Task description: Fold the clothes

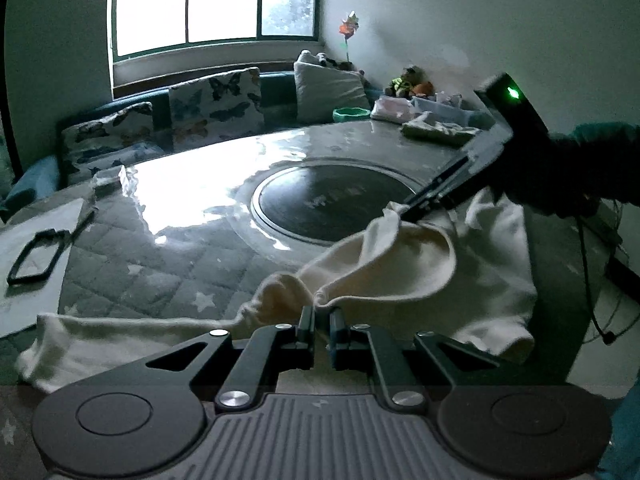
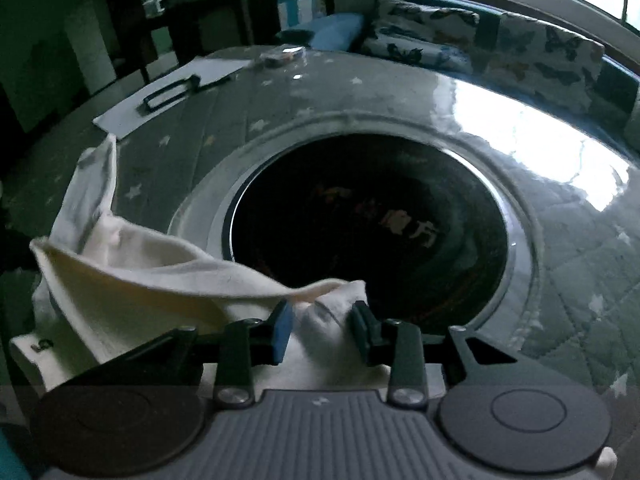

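— On the table [image 1: 168, 216], where is the garment [image 1: 400, 264]?
— Near edge, beside the dark disc [image 2: 372, 224]. Left gripper [image 1: 320, 320] pinches its hem; right gripper [image 2: 320, 320] stands apart, cloth between fingers.
— Room?
— Far tabletop bare; paper [image 2: 168, 96] left.

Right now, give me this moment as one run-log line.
step: fold, mid-lift | left gripper: shut on garment | right gripper: fingers apart, cloth between | garment: partly raised over table
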`<state>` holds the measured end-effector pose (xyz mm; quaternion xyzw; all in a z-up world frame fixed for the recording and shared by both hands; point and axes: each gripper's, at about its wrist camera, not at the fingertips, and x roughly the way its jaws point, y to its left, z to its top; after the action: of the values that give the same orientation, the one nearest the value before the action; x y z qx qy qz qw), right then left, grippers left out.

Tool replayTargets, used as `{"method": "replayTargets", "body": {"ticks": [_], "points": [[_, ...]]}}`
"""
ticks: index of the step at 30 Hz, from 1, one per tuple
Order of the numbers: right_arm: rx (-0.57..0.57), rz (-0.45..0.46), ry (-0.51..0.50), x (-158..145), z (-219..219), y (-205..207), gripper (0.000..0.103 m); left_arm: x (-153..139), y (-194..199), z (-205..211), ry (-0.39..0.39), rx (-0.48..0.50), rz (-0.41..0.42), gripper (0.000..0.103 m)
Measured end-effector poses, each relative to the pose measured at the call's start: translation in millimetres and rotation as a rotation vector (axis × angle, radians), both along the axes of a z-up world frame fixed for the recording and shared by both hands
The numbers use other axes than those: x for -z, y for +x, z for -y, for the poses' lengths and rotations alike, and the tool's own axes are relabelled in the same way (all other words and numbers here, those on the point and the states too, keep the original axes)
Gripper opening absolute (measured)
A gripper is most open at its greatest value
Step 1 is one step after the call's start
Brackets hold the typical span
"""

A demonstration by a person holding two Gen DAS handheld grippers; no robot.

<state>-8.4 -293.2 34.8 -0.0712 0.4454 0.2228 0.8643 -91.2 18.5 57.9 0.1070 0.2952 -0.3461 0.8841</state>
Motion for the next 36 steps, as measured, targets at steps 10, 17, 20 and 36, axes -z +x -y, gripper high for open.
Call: {"method": "replayTargets", "body": {"ticks": [10, 17, 20, 36], "points": [[0.129, 0.275, 0.075, -57.8, 22.0, 10.2, 0.009, -49.2, 86.6, 11.9, 0.022, -0.211, 0.172, 0.007], [0.251, 0.364, 0.099, -61.2, 37.9, 50.1, 0.009, -42.1, 179.4, 36.0, 0.126, -0.370, 0.267, 0.007], [0.292, 0.332, 0.084, -40.4, 41.5, 70.0, 0.009, -19.2, 215.8, 39.5, 0.151, -0.422, 0.196, 0.007], [0.417, 0.204, 0.107, 9.7, 66.6, 97.3, 0.037, 27.6, 252.7, 57.2, 0.062, -0.359, -0.085, 0.032]]}}
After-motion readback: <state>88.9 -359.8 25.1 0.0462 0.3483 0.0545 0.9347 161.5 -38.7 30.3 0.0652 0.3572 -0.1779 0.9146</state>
